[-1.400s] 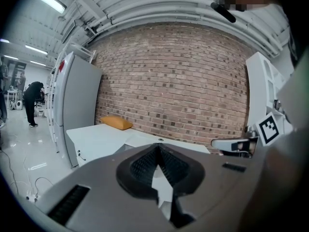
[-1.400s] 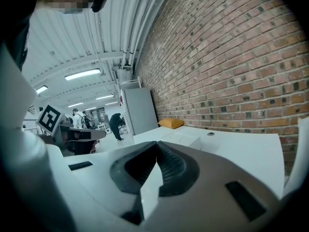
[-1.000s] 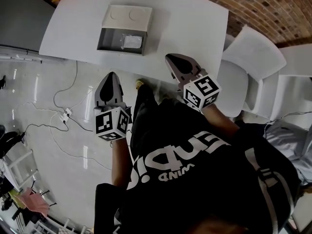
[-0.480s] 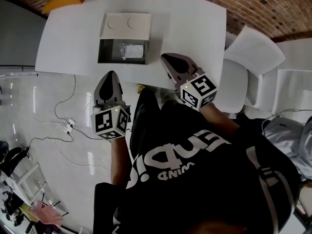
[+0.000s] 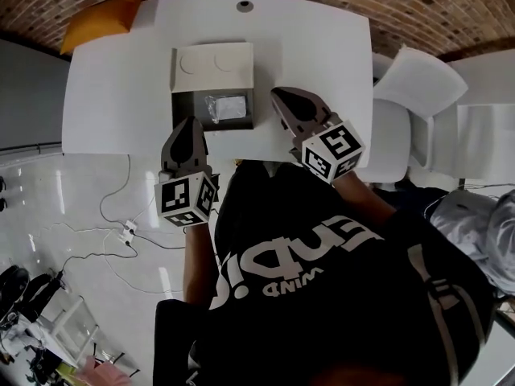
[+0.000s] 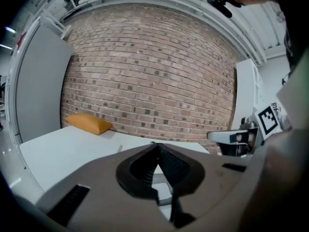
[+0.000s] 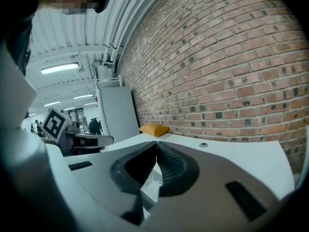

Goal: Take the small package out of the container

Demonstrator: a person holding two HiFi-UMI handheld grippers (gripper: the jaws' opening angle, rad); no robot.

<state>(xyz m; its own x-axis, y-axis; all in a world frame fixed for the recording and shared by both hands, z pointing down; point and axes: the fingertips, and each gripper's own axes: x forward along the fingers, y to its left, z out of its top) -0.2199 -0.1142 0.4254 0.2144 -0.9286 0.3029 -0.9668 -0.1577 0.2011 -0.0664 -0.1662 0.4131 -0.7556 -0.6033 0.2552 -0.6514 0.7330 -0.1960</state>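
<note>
The left tool has its two ribbed jaws pressed together at the tips with nothing between them, and in the head view the left tool hangs over the near edge of the white worktop, just beside the near left corner of the container. The right tool is likewise closed tip to tip and grips nothing; seen from above, the right tool sits just off the container's right side, apart from it. The container is an open box with a dark grey inside, and its pale lid is folded back flat on the far side, showing two round impressions. The small package, wrapped in clear film, lies inside the container toward its right half, untouched by either tool. An orange cushion rests on the far left corner of the worktop, and a round grommet sits near its far edge. A brick wall stands behind the worktop. White chairs stand to the right, and cables trail across the glossy floor at the left.
</note>
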